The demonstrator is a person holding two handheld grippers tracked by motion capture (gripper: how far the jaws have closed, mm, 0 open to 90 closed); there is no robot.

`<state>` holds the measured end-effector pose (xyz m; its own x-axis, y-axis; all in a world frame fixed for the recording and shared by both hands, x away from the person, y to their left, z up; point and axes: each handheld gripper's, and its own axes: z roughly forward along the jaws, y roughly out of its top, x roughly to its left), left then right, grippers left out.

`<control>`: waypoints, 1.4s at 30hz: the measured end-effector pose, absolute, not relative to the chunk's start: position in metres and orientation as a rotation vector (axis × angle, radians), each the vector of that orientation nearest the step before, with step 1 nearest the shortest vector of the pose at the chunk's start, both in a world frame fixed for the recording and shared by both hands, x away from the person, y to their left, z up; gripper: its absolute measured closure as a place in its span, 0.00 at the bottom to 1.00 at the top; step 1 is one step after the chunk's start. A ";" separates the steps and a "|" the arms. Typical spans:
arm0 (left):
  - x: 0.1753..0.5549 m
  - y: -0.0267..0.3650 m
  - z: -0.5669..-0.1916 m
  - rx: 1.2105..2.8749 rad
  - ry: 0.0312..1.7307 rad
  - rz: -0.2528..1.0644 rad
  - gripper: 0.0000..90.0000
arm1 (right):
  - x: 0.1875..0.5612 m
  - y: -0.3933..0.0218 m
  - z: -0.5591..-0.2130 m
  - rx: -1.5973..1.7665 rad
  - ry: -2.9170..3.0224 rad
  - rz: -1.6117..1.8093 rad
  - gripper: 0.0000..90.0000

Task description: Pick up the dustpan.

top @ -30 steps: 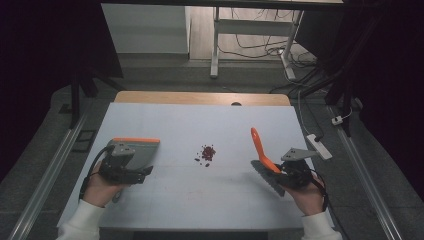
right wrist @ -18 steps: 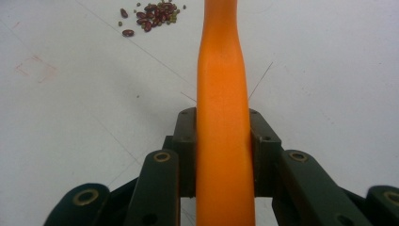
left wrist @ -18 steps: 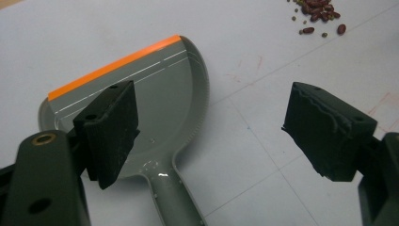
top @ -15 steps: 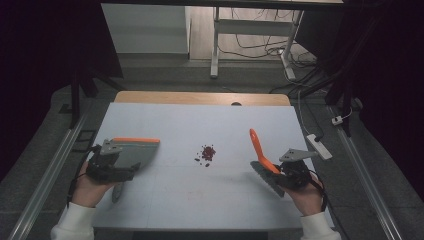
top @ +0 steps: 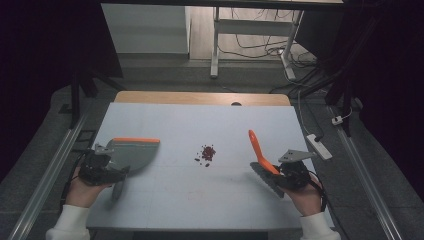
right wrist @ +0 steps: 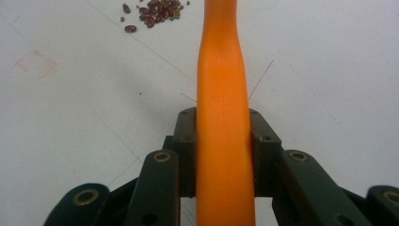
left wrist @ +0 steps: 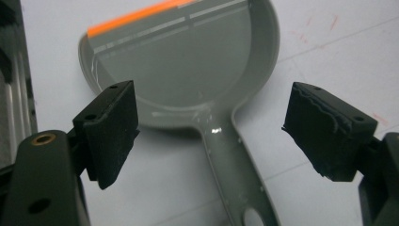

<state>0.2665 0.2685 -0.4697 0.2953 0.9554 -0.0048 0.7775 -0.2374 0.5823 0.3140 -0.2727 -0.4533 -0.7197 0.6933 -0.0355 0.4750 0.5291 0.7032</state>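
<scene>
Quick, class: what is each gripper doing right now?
Left gripper: open, jaws either side of the grey plastic dustpan's handle.
Right gripper: shut on the orange brush handle.

The dustpan (left wrist: 188, 66) looks like smooth grey plastic with a glossy sheen and an orange strip along its lip. The brush handle (right wrist: 223, 122) is smooth, satin orange plastic. Each tool's pads (left wrist: 113, 132) look like matt black rubber, slightly rough at the edges. The tabletop (top: 200, 200) is matt white, faintly scuffed; the beans (right wrist: 155, 9) look shiny.
</scene>
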 end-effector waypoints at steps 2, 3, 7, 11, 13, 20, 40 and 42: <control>0.266 0.270 -0.474 2.090 1.556 0.464 0.20 | 0.314 -0.271 -0.453 0.966 2.463 0.986 0.78; 0.266 0.270 -0.477 2.094 1.567 0.455 0.20 | 0.314 -0.271 -0.454 0.963 2.467 0.985 0.78; 0.269 0.271 -0.488 2.112 1.613 0.416 0.20 | 0.314 -0.270 -0.455 0.961 2.466 0.976 0.78; 0.271 0.272 -0.494 2.101 1.630 0.372 0.20 | 0.314 -0.271 -0.455 0.966 2.460 0.978 0.78; 0.272 0.272 -0.496 2.093 1.639 0.342 0.20 | 0.314 -0.271 -0.455 0.967 2.460 0.981 0.78; 0.275 0.273 -0.503 2.080 1.658 0.270 0.20 | 0.314 -0.271 -0.456 0.969 2.464 0.971 0.78; 0.286 0.277 -0.523 1.975 1.714 0.202 0.37 | 0.315 -0.271 -0.458 0.975 2.465 0.963 0.78; 0.286 0.277 -0.523 1.961 1.722 0.204 0.41 | 0.315 -0.271 -0.458 0.972 2.466 0.960 0.78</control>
